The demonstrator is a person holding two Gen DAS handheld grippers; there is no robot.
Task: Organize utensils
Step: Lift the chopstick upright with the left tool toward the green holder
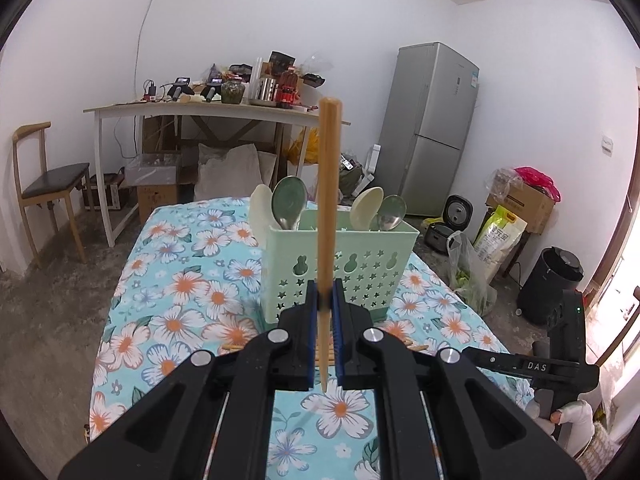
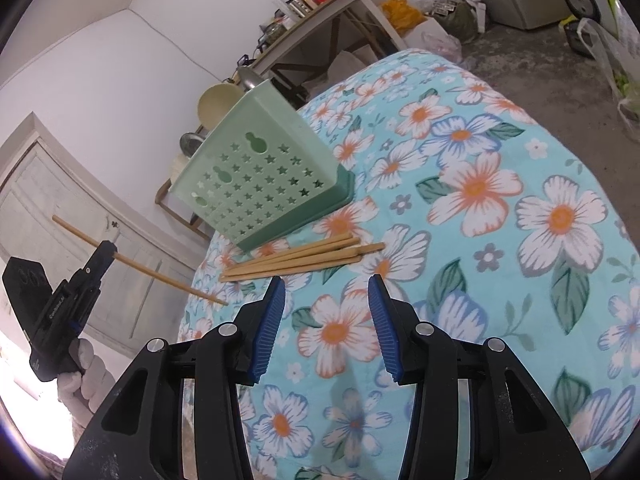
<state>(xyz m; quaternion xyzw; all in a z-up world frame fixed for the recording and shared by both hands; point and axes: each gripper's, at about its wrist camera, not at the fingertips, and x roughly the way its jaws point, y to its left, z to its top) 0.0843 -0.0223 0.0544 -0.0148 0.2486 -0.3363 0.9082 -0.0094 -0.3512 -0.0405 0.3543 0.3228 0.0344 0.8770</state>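
So the left gripper (image 1: 325,300) has one chopstick (image 1: 328,208) pinched between its blue pads, held near the thin end with the thick end sticking up, roughly upright in the left wrist view. From the right wrist view you can see the same stick poking out both sides of the closed jaws, off the edge of the table and clear of everything.

The caddy (image 1: 340,256) — mint green, star cutouts — sits on the floral cloth (image 2: 520,200) just ahead, with four spoons (image 1: 289,202) already standing in it, two at each end. The middle looks free, so I'd guess that's where the chopsticks go.

The right gripper (image 2: 327,308) is hanging part open with nothing between its pads, hovering just short of the pile of chopsticks (image 2: 296,258) lying flat right beside the caddy's base.

How I'd do the drop: the stick is gripped low, so most of its length is above the jaws and it'll want to swing. Bring it over the rim first, thin tip down, line it up with the gap between the spoons, then lower until the tip is well inside before letting go — releasing high means it bounces off a spoon bowl or tips out. Keep the gripper body off the rim too; the caddy looks light and could slide or topple. The right one could be lining up on the next stick meanwhile.
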